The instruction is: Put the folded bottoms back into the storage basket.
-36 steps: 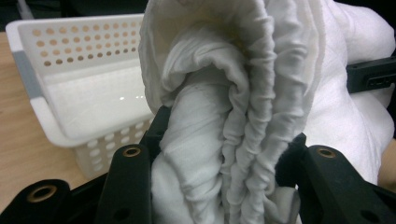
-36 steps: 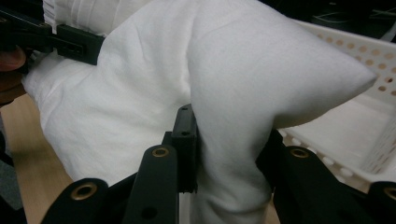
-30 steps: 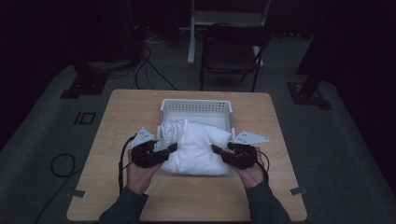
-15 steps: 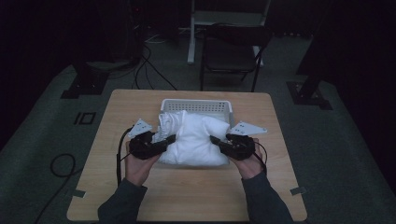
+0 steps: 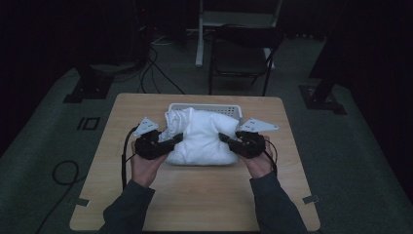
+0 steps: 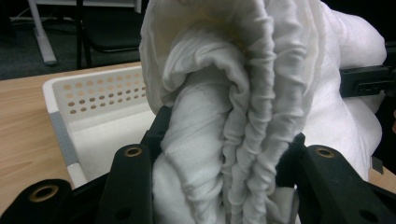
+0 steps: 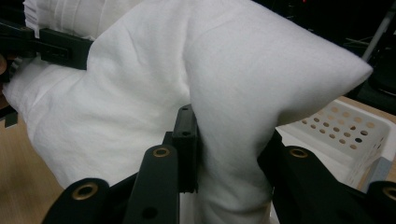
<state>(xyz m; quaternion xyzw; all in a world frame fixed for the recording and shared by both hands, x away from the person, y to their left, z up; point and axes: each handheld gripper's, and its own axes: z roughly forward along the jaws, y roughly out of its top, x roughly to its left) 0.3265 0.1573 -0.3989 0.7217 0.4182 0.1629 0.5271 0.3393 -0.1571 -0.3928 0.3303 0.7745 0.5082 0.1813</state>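
A bundled white cloth [image 5: 199,136] hangs between my two grippers, over the wooden table [image 5: 195,195] and the near edge of a white perforated basket [image 5: 229,108]. My left gripper [image 5: 175,140] is shut on the cloth's gathered left side; in the left gripper view the pleated folds [image 6: 233,93] are squeezed between its jaws [image 6: 229,140]. My right gripper [image 5: 225,139] is shut on the right side, where a smooth fold [image 7: 224,60] is pinched between its jaws [image 7: 229,135]. The basket's wall [image 6: 102,93] [image 7: 345,126] shows just behind the cloth. The cloth hides most of the basket's inside.
A dark chair [image 5: 243,53] stands beyond the table's far edge. Cables [image 5: 63,170] trail on the floor at the left, and black stand bases [image 5: 87,92] [image 5: 321,97] sit at both far corners. Bare tabletop lies between my forearms.
Both grippers have risen and moved away from me with the cloth, which now hangs higher and closer over the basket.
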